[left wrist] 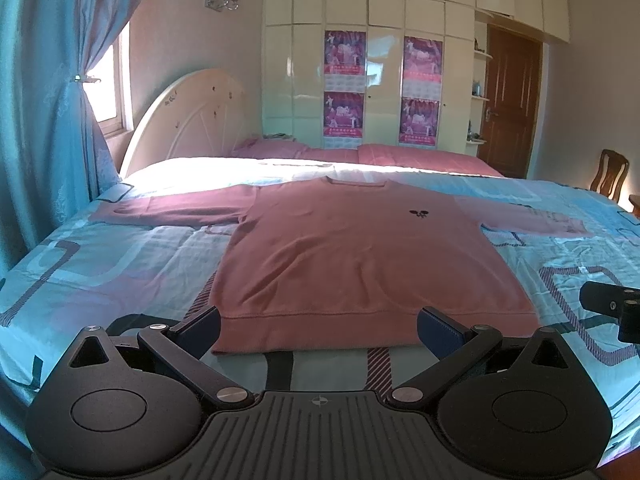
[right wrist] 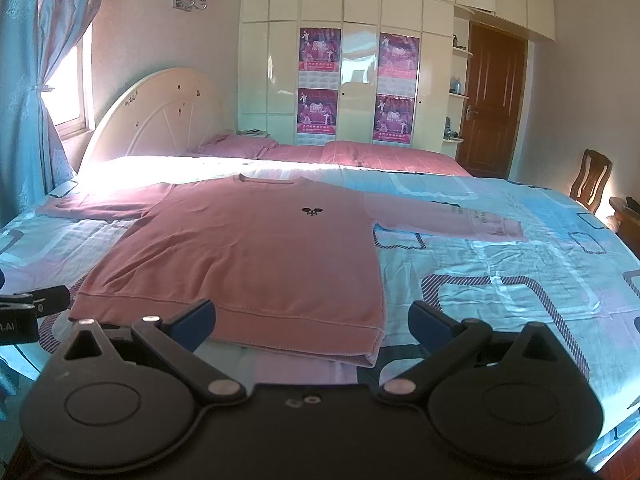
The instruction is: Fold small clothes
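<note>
Your left gripper [left wrist: 319, 326] has its fingers spread wide with nothing between them, hovering just short of the hem of the pink sweater [left wrist: 360, 252]. Your right gripper [right wrist: 312, 322] is the same deal: spread, empty, sitting off the hem's right corner, so most of the sweater [right wrist: 248, 248] lies ahead and to its left. The two claws are side by side, each poking into the edge of the other's view.

The sweater's laid flat, front up, both sleeves stretched out sideways, neck pointing away from you. It's on a light blue bedspread [left wrist: 100, 264] with rounded-rectangle outlines. Past the collar there's a pink quilt [left wrist: 420, 158] and pillow, then a cream arched headboard [left wrist: 188, 120] off to the left, teal curtain [left wrist: 44, 120] beside it.

Farther back: cream wardrobe [right wrist: 356, 60] with four purple posters [right wrist: 318, 50], brown door [right wrist: 494, 92], wooden chair [right wrist: 592, 178] far right.

Small dark logo [right wrist: 313, 211] on the chest; the right sleeve has print, too blurry to read.
</note>
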Demonstrator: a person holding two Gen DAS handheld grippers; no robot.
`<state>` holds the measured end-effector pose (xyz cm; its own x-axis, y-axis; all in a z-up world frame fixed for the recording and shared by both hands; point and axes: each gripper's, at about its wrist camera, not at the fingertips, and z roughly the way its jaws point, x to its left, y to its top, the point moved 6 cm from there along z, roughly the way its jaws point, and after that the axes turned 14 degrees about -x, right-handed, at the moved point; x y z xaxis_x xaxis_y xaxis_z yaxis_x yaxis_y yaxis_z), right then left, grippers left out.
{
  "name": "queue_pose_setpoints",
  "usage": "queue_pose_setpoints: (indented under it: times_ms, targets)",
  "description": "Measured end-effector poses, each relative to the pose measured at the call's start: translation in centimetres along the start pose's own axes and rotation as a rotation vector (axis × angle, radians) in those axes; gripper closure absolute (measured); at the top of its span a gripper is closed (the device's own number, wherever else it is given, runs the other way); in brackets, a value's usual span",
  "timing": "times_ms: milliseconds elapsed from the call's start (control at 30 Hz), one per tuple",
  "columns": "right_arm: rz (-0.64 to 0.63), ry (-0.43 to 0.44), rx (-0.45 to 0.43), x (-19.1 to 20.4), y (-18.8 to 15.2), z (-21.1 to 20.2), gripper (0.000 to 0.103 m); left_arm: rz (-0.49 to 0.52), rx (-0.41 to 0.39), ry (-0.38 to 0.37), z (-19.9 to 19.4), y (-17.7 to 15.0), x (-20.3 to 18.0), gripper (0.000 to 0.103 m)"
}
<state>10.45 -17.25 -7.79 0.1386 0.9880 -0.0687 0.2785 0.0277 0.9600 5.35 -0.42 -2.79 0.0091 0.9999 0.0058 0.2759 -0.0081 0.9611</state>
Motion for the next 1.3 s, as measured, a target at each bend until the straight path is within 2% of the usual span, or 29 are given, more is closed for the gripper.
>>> queue_pose_setpoints:
  times_ms: [1300]
  targets:
    - [0.004,-0.002,-0.011,-0.11,0.3,-0.35,0.001,-0.002,0.0,0.005,0.08,-0.14,0.29,0.0]
